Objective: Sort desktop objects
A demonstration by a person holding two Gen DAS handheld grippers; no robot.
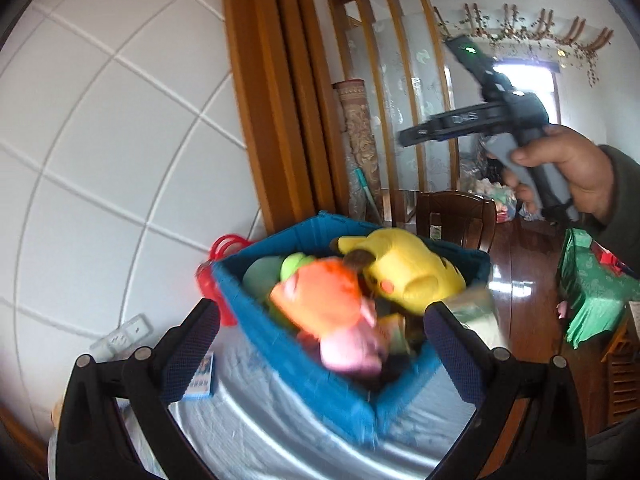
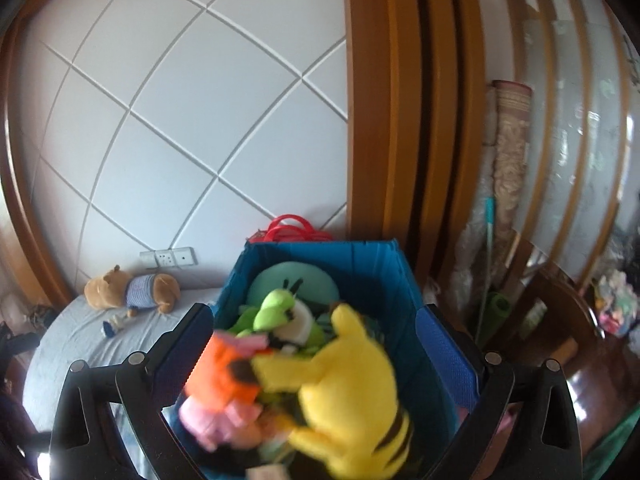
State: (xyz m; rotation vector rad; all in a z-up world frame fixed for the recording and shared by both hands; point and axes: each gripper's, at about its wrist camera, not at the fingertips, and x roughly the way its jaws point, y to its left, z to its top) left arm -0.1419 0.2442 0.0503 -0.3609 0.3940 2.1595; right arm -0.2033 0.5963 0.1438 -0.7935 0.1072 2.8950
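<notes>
Both the left gripper (image 1: pixel 320 344) and right gripper (image 2: pixel 314 354) hang spread and empty, the yellow plush (image 2: pixel 352 392) between the right fingers looking soft, light, best pinched mid-body.

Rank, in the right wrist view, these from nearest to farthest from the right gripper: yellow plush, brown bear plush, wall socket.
1. The yellow plush lies between the open fingers of the right gripper, in the blue bin.
2. The brown bear plush lies far left on the grey cloth.
3. The wall socket sits on the wall behind the bear.
</notes>
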